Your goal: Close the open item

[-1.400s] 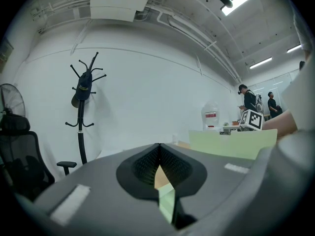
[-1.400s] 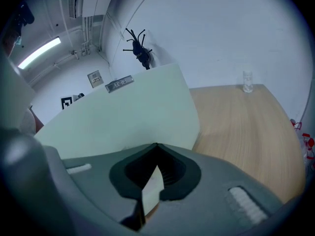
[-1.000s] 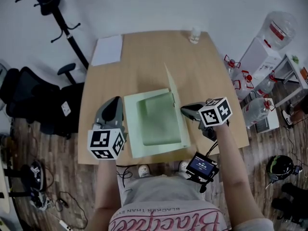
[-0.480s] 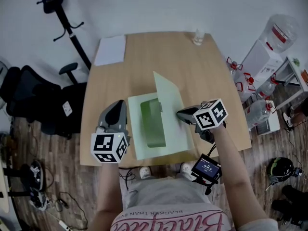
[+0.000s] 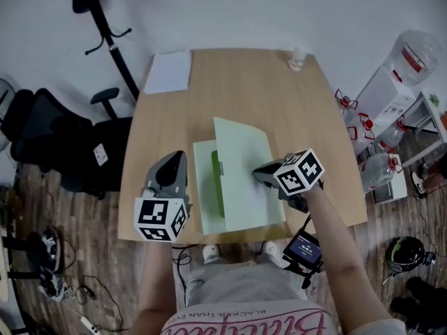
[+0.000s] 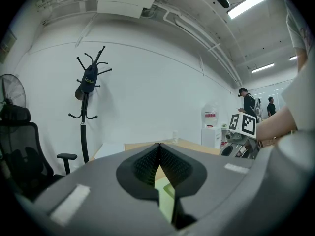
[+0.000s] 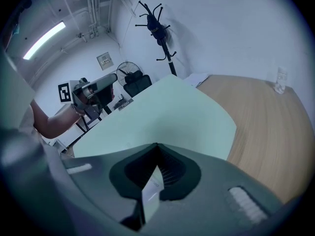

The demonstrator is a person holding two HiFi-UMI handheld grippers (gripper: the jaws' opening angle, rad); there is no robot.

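One pale-green folder lies mid-frame on the wooden surface, its cover tilted low, likely light and floppy, best held at the free edge where the right gripper jaws pinch it, while the left gripper jaws sit together, empty.

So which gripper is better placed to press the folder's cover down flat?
Right. The right gripper is against the cover of the folder. The cover is tilted and not yet flat, so a push down would likely finish it. The left gripper is beside the folder's left edge, off the cover.
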